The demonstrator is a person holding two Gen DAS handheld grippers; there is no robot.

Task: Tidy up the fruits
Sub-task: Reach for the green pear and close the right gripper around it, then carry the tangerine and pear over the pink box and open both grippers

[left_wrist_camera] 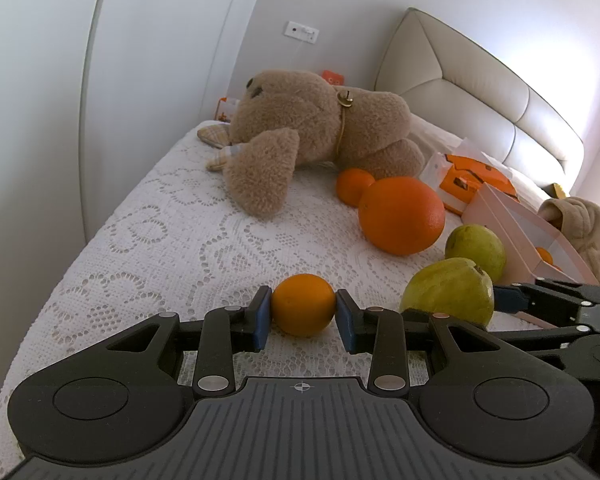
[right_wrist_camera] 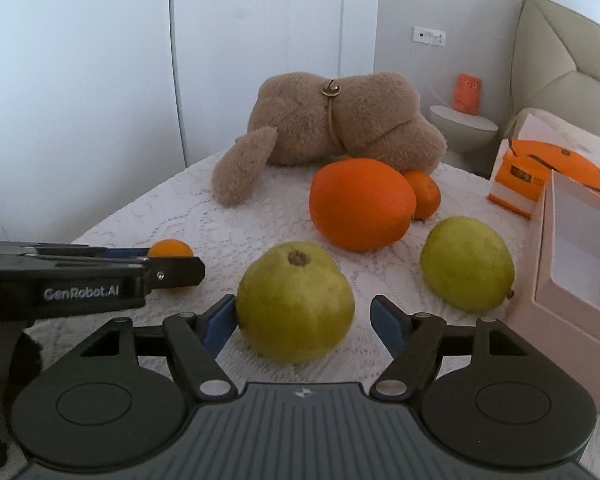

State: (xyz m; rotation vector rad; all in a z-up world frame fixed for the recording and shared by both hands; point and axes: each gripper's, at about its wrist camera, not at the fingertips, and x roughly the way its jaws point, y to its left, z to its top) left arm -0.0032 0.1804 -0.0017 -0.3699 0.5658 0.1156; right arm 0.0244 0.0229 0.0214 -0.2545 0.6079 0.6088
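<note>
Pretty clearly a bedroom in someone's home. Everything sits on a bed [left_wrist_camera: 172, 240] covered with a white lace bedspread [right_wrist_camera: 260, 216], and a padded beige headboard [left_wrist_camera: 480, 92] runs along the upper right of the left wrist view. A big brown plush toy [left_wrist_camera: 312, 132] is flopped across the middle of the bed. In the right wrist view there's a small round bedside stand [right_wrist_camera: 462, 124] at the upper right with an orange owl-looking figure [right_wrist_camera: 468, 94] on it, and a wall socket [right_wrist_camera: 430, 36] just above. Tall white panels [right_wrist_camera: 100, 80] fill the upper left, looks like wardrobe doors but can't say for sure.
</note>
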